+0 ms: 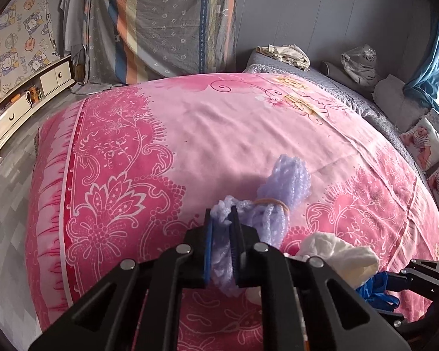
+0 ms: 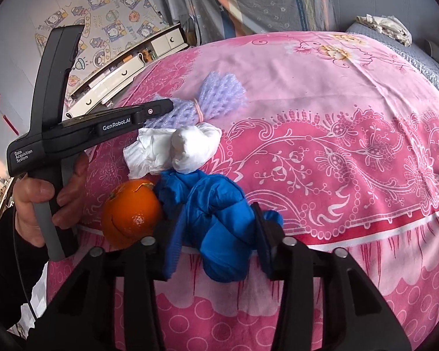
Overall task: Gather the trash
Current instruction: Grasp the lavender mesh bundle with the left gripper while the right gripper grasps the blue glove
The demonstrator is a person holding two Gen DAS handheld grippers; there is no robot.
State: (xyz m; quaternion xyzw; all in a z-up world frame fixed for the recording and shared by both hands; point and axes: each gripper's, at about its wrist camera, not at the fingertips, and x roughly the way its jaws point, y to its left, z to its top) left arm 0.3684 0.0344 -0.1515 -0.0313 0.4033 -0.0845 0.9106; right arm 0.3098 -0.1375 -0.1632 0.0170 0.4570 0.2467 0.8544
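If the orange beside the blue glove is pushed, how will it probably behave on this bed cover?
The orange is round, so it would probably roll, and it sits near the front edge of the pink bed cover, so it might drop off. Its peel looks torn at the top, so it may be soft there. The blue glove against it could slow it.

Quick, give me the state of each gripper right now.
Left gripper: closed on the purple foam net.
Right gripper: closed on the crumpled blue glove, fingers pressing both sides.
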